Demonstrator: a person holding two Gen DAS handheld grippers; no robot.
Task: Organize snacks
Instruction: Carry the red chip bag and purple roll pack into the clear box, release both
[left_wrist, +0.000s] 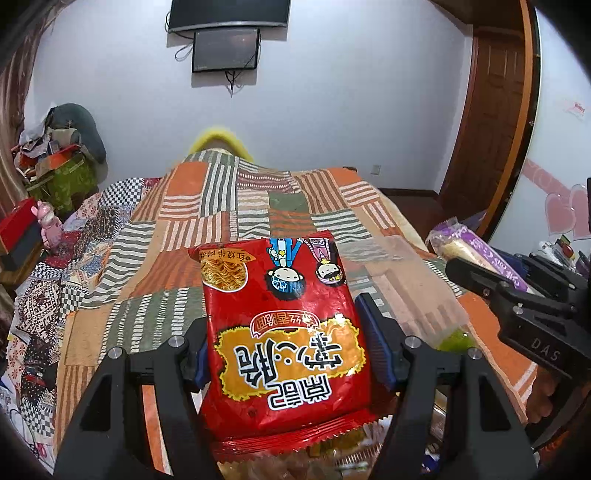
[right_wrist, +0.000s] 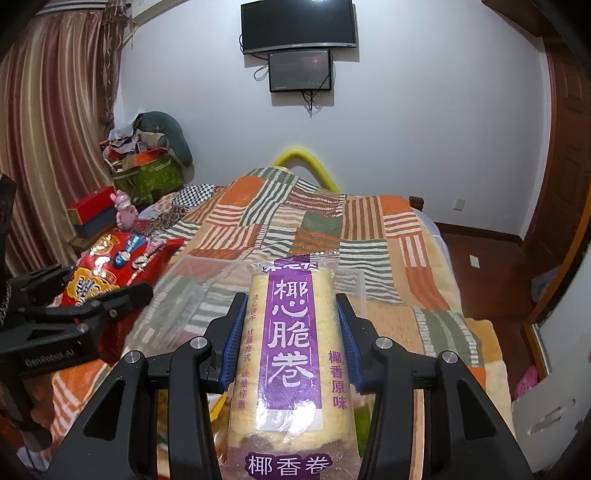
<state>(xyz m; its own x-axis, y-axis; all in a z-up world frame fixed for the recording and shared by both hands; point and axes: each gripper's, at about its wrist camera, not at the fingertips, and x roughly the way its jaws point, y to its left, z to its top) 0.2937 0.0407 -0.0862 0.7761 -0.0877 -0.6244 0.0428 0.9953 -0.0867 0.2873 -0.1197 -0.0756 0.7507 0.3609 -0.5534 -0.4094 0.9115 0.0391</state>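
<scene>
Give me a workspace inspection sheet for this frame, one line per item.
Surface: bed with patchwork blanket, a clear plastic bag lying on it.
Job's things: red noodle packet; purple coconut roll pack.
Clutter: boxes and bags piled by the curtain; pink toy.
Grippers: left gripper shut on the noodle packet; right gripper shut on the roll pack.
Cables: loose wires under the wall screens.
Surroundings: two wall screens, wooden door, striped curtain.
</scene>
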